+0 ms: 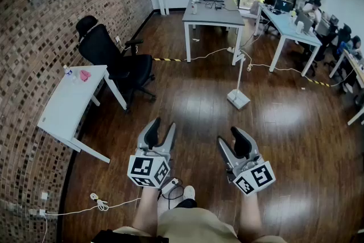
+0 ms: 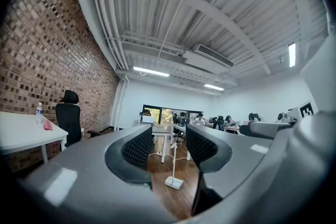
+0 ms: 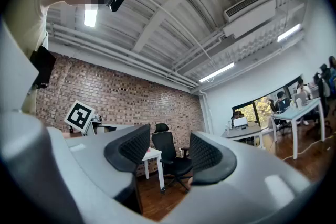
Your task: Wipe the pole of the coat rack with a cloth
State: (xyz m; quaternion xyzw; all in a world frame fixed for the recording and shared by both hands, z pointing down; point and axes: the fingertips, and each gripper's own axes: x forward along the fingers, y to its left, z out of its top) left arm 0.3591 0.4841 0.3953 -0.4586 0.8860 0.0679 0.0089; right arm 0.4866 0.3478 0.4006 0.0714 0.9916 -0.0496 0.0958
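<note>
Your left tongs [image 1: 162,126] and right tongs [image 1: 231,137] are both about half open and hold nothing; each shows only far floor and furniture in its gap. The cloth [image 1: 85,74], a small pink thing as I judge it, lies on the white table [image 1: 65,108] at the brick wall, well apart from you. The pole [image 1: 241,74], thin and white on a square base, stands apart on the floor ahead, to your right.

The risk: if you go to the pole first, you will rub it with bare tongs. It also looks light, so a hard push may tip it.

The left gripper view shows the pole [image 2: 172,162] through the gap and the cloth [image 2: 47,125] beside a bottle [image 2: 39,110]. The right gripper view shows the chair [image 3: 170,157] but no pole
</note>
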